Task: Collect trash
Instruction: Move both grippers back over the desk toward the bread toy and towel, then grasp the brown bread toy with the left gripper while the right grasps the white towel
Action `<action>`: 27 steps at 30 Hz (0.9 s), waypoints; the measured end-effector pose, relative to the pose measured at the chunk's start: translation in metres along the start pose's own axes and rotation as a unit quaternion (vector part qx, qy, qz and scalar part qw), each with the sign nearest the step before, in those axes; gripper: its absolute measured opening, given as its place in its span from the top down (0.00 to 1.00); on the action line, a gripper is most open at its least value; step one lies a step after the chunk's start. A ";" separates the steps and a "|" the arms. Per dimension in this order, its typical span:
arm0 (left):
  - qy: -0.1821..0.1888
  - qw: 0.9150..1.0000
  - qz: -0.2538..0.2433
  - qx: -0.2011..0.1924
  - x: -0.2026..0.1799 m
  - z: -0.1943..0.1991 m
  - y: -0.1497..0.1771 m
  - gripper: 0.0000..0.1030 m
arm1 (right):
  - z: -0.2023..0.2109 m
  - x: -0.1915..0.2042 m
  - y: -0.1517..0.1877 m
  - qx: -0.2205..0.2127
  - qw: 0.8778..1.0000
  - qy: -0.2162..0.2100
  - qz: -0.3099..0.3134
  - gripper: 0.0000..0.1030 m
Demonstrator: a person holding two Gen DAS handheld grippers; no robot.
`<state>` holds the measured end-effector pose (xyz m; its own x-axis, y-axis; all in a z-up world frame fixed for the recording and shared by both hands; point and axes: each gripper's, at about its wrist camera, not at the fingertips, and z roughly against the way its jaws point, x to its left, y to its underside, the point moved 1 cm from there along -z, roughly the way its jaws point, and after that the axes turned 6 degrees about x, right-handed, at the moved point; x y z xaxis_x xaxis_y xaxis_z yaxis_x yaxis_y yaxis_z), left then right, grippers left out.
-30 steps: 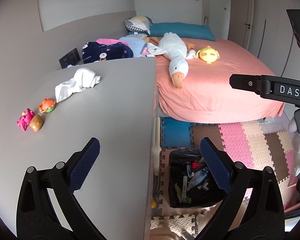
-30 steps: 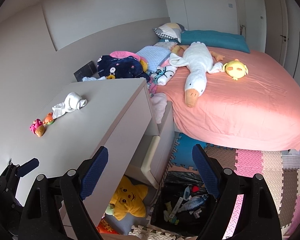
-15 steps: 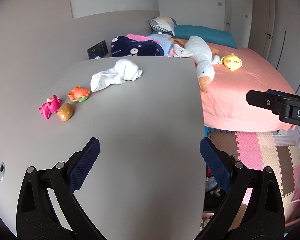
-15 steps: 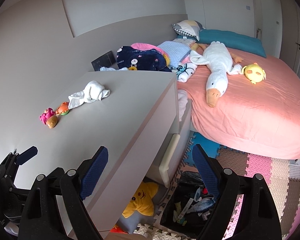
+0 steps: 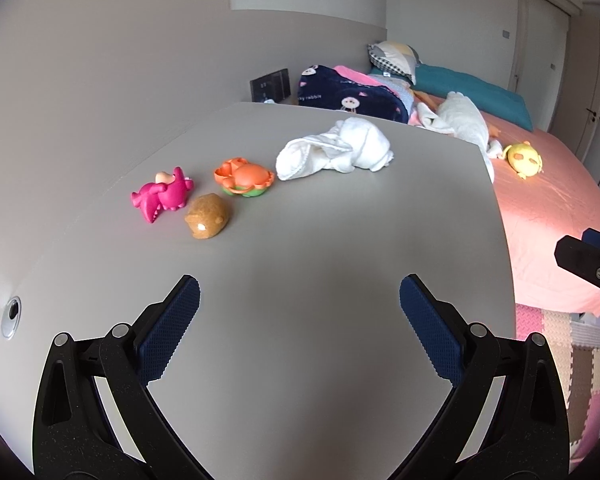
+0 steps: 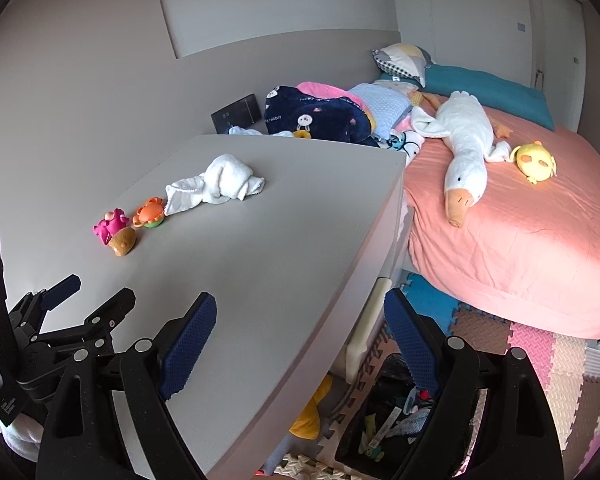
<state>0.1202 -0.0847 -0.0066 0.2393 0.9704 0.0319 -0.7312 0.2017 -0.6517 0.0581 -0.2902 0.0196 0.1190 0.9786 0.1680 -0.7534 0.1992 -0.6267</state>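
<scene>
**Both grippers empty above the grey surface, bin on the floor below**

Nearest, the left gripper (image 5: 299, 312) hangs over the grey surface (image 5: 320, 240) with its blue pads spread wide and nothing between them. The right gripper (image 6: 300, 334) is likewise wide apart and empty, straddling the surface's edge. Just below it on the foam floor mat (image 6: 540, 344) stands a black trash bin (image 6: 384, 416); it holds a jumble of wrappers and scraps, too small to name one by one. A yellow plush toy (image 6: 306, 420) lies under the surface beside the bin.

Farther along the surface sit a brown toy (image 5: 207, 216), a pink toy (image 5: 162, 197) and an orange toy (image 5: 244, 177), close together, then a crumpled white cloth (image 5: 336, 155) just beyond the orange one. Past the surface is a bed (image 6: 540, 240) with a pink sheet, bearing a white goose plush (image 6: 466, 148), a yellow chick plush (image 6: 534, 161), folded blankets and pillows.
</scene>
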 end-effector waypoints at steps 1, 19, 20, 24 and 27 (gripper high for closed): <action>-0.003 1.000 0.005 0.001 0.005 -0.004 -0.002 0.06 | -0.002 0.002 -0.001 0.000 1.000 -0.001 0.000 0.17; -0.021 0.998 0.052 0.014 0.053 -0.057 -0.041 0.06 | -0.041 0.022 -0.024 0.014 1.000 -0.006 0.004 0.17; -0.023 0.998 0.054 0.013 0.055 -0.059 -0.043 0.06 | -0.044 0.024 -0.026 0.014 1.000 -0.005 0.006 0.17; -0.023 0.998 0.063 0.012 0.064 -0.065 -0.050 0.06 | -0.055 0.029 -0.038 0.015 1.000 -0.009 0.007 0.17; -0.032 0.997 0.068 0.018 0.070 -0.071 -0.056 0.07 | -0.062 0.035 -0.047 0.014 1.000 -0.005 0.014 0.17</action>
<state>0.2231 -0.0377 -0.0220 0.0950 0.9955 -0.0062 -0.7767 0.0703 -0.6260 0.1375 -0.2620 0.0078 0.0918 0.9830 0.1590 -0.7734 0.1710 -0.6104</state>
